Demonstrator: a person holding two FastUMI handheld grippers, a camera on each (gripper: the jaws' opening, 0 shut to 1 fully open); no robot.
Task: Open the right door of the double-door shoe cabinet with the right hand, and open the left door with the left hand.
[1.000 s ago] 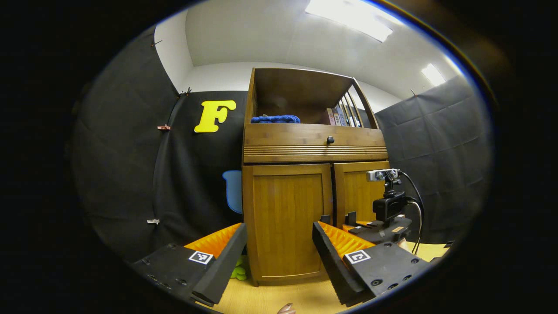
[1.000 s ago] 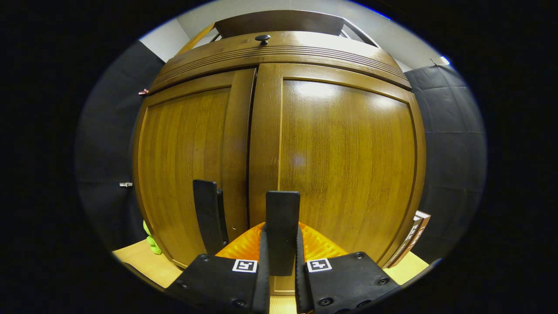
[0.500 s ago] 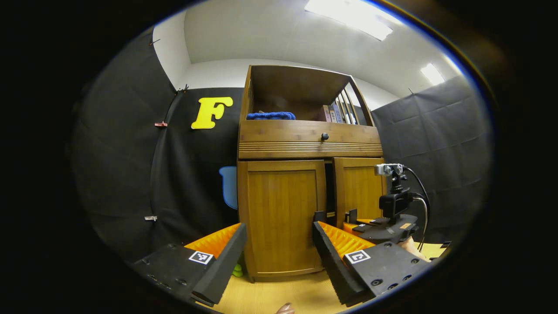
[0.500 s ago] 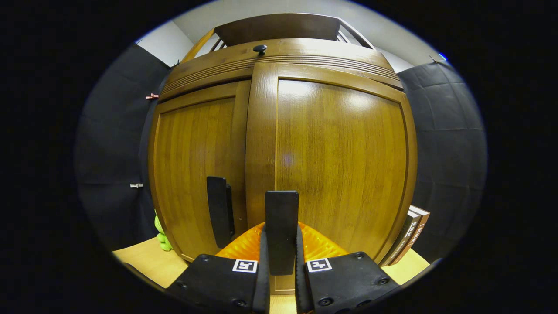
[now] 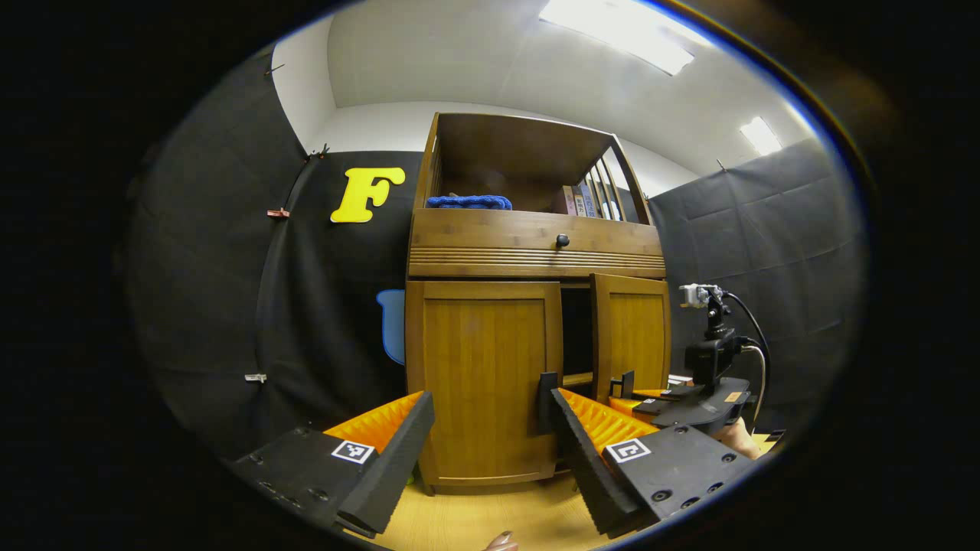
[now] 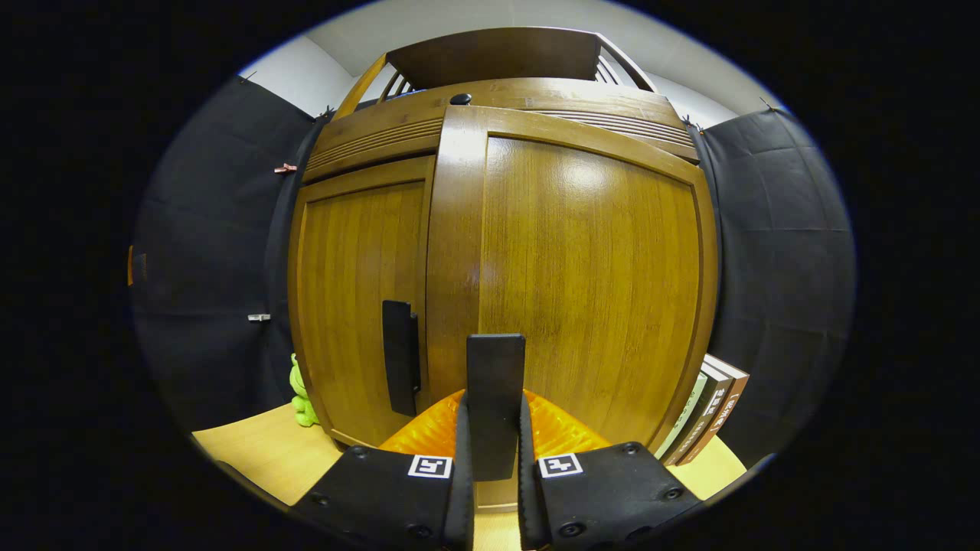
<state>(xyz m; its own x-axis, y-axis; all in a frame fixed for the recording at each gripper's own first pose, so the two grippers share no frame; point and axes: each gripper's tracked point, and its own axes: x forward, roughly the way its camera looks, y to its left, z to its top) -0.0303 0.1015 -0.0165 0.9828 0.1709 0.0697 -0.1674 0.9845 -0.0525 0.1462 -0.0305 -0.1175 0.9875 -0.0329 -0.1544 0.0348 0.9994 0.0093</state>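
Observation:
The wooden shoe cabinet (image 5: 536,260) stands ahead. Its left door (image 5: 482,383) is closed, with a black handle (image 5: 547,390) at its inner edge. The right door (image 5: 632,337) stands ajar, with a dark gap beside it. My right gripper (image 6: 494,417) is shut on the right door's black handle (image 6: 496,375), and that door (image 6: 582,291) fills the space just ahead of it. The left door's handle (image 6: 400,356) sits to its left. In the left gripper view the right gripper (image 5: 639,394) hangs at the ajar door's edge. My left gripper (image 5: 490,402) is open, a short way in front of the left door, holding nothing.
A drawer with a dark knob (image 5: 563,240) runs above the doors. The open shelf on top holds a blue cloth (image 5: 468,202) and books (image 5: 582,200). More books (image 6: 708,413) lean against the cabinet's right side, and a green toy (image 6: 301,386) lies at its left foot.
The right door has swung outward from nearly closed, widening the dark gap, as my right gripper drew back with its handle. The left gripper stayed open and shifted only slightly.

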